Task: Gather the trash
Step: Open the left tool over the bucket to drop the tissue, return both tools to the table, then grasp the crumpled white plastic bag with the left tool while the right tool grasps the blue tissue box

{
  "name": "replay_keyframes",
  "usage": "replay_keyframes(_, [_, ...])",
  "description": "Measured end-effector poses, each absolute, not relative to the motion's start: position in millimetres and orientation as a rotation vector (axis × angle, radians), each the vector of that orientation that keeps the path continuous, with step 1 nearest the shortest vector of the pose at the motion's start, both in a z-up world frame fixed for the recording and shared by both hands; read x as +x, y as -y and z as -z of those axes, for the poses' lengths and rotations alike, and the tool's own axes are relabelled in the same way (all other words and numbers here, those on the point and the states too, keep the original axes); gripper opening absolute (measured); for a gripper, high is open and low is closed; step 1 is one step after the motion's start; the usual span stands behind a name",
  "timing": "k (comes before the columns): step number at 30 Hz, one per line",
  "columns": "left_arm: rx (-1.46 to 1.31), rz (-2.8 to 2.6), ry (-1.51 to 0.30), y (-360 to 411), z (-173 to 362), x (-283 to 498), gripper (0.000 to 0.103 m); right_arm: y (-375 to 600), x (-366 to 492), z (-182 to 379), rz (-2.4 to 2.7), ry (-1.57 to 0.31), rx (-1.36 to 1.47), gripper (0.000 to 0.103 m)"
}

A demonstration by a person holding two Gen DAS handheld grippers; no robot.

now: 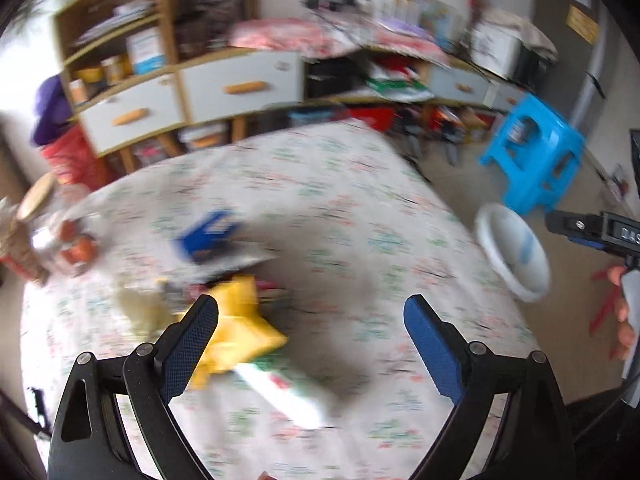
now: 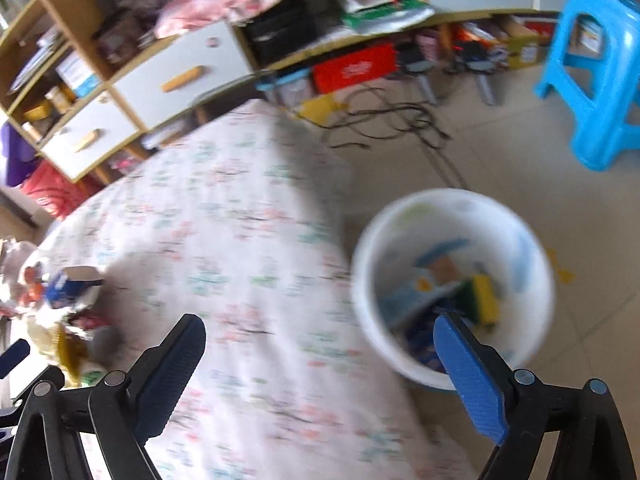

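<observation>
A wooden shelf unit (image 1: 168,80) with white drawers lines the wall; a blue stool (image 2: 592,76) stands on seemingly pale-tiled floor (image 2: 520,152).

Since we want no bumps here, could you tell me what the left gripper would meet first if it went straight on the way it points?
Probably the patterned tablecloth: the open left gripper holds nothing, and bare cloth lies between its fingers. The yellow wrapper sits just left of that line, though blur makes depth uncertain.
</observation>
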State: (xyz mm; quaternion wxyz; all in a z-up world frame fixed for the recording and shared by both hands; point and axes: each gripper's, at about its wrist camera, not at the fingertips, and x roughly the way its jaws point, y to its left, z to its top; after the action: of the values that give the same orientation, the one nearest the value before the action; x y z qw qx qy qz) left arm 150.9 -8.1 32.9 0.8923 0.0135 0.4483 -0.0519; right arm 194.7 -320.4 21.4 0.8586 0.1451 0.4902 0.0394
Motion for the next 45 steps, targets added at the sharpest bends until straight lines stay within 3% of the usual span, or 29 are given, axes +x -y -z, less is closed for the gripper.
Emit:
replay_keyframes(3, [-0.015, 0.032, -0.897, -33.2, -31.6, 151.1, 0.103, 287.1, 207.5, -20.5, -0.115, -1.040, 0.272, 0.096])
replay_keyframes(13, [-0.125, -0.051, -1.004, -130.0, 10.3, 176.8, 0.103, 195.3, 244.1, -5.7, -0.168, -1.028, 0.160, 0.096])
replay_keyframes(16, [-0.120, -0.076, -1.039, -142.1, 20.3, 184.9, 0.103, 177.4, 252.5, -1.7, -0.178, -1.015, 0.141, 0.103])
replay_keyframes(19, [-0.213, -0.054, -1.073, -154.1, 31.3, 191.9, 0.102, 163.0, 260.0, 1.2, -0.198, -1.010, 0.157, 0.103])
replay_keyframes(25, [-0.322, 0.014, -1.119, -156.6, 49.0, 203.8, 0.072, 129.1, 269.8, 4.3, -0.286, -1.006, 0.186, 0.103])
replay_keyframes(27, [-0.359, 0.031, -1.127, -157.4, 54.2, 207.1, 0.053, 116.1, 272.2, 7.4, -0.332, -1.026, 0.200, 0.103])
replay_keyframes(30, [-0.410, 0.028, -1.134, -162.6, 59.6, 210.8, 0.037, 96.8, 275.5, 12.6, -0.390, -1.049, 0.200, 0.103])
replay_keyframes(35, [-0.442, 0.017, -1.112, -170.6, 52.7, 208.4, 0.025, 67.7, 271.6, 17.3, -0.432, -1.037, 0.131, 0.103])
replay_keyframes(45, [-0.409, -0.031, -1.065, -193.7, 33.3, 189.5, 0.024, 43.2, 275.2, 29.5, -0.453, -1.042, 0.065, 0.103])
